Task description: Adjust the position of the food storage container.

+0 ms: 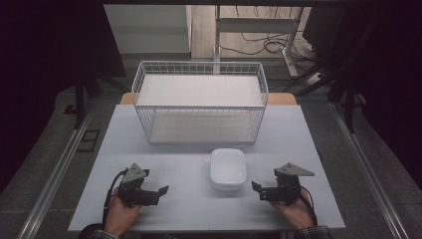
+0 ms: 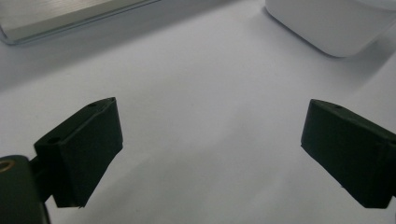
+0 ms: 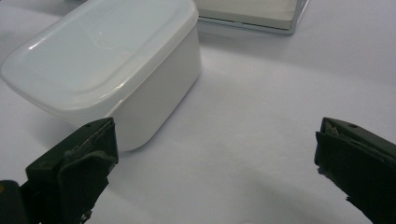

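A white lidded container (image 1: 227, 169) sits on the pale worktop (image 1: 174, 164), a little right of centre and on the near half, with its lid on. Behind it, well apart, stands a white wire basket (image 1: 199, 69) at the far end of the worktop, with a flat white shelf inside it and another white panel at its bottom.

The left claw (image 1: 162, 190) rests low over the worktop at the near left, held in the person's left hand (image 1: 122, 211), and points toward the container from the left. Its jaws stand wide apart with nothing between them; in the left gripper view only bare worktop lies between the two black pads, and a corner of the container (image 2: 334, 25) shows at the upper right, well clear of the jaws.

The right claw (image 1: 255, 188) rests at the near right, held in the person's right hand (image 1: 296, 209), and points toward the container from the right. Its jaws too stand wide apart and grip nothing. In the right gripper view the container (image 3: 107, 65) lies just beyond the jaw at the left of that view, near it, though whether they touch I cannot tell; the rest of the gap shows bare worktop
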A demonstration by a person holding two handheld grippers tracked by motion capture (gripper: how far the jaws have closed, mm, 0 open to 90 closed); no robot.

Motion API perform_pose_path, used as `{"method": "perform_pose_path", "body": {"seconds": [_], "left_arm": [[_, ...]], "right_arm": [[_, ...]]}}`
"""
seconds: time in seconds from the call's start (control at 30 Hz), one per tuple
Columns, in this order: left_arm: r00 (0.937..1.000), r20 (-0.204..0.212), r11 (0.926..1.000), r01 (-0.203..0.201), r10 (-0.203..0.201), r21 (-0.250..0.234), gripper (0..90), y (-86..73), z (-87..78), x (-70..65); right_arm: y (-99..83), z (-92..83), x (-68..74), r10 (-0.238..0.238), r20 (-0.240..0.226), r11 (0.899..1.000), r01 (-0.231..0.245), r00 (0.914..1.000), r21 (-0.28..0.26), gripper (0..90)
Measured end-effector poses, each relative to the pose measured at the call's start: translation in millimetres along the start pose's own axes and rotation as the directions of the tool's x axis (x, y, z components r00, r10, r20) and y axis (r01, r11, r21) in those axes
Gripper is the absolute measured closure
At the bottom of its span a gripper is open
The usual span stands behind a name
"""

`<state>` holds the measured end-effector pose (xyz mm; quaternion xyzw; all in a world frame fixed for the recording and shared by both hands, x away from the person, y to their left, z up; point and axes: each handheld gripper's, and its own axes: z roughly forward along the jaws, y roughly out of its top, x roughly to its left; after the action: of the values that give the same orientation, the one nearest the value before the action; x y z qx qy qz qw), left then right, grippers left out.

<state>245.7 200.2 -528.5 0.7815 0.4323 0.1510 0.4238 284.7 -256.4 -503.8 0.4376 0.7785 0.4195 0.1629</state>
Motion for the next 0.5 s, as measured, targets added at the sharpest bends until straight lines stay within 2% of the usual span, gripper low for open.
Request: {"method": "perform_pose_path", "body": {"seconds": [0.1,0.13,0.17,0.2,0.27,0.4,0.43,0.5], "left_arm": [[0.9999,-0.008,0.9999,-0.014,0.014,-0.008,4.6,-0.5,0.4,-0.6],[0.9997,-0.001,0.9992,-0.025,0.025,-0.033,4.6,-0.6,-0.8,-0.6],[0.9997,-0.001,0.9992,-0.025,0.025,-0.033,4.6,-0.6,-0.8,-0.6],[0.9991,0.013,0.9968,-0.039,0.04,-0.07,4.0,-0.7,-1.6,-1.0],[0.9987,0.01,0.9955,-0.049,0.05,-0.081,3.3,-0.6,-1.8,-1.3],[0.998,0.004,0.9952,-0.063,0.063,-0.075,3.0,-1.1,-0.3,-2.2],[0.998,0.002,0.9954,-0.064,0.064,-0.071,3.1,-1.1,0.1,-2.3],[0.998,0.003,0.9955,-0.062,0.062,-0.072,3.1,-1.2,0.1,-2.1]], "right_arm": [[0.6,0.1,0.6,-0.012,0.003,1.0,0.012,0.9999,0.01,0.0],[1.3,0.8,0.4,-0.013,-0.003,1.0,0.013,0.9999,0.024,0.0],[1.3,0.8,0.4,-0.013,-0.003,1.0,0.013,0.9999,0.024,0.0],[2.7,1.1,0.6,-0.017,0.003,0.999,0.016,0.9999,0.041,0.0],[3.3,1.2,0.8,-0.016,0.007,0.999,0.015,0.9999,0.046,0.0],[6.8,1.0,0.7,-0.021,0.012,0.998,0.02,0.9997,0.059,4.5],[8.9,0.6,0.2,-0.023,0.009,0.998,0.023,0.9997,0.065,9.5],[9.7,0.6,0.2,-0.024,0.009,0.997,0.023,0.9997,0.068,11.9]]}}
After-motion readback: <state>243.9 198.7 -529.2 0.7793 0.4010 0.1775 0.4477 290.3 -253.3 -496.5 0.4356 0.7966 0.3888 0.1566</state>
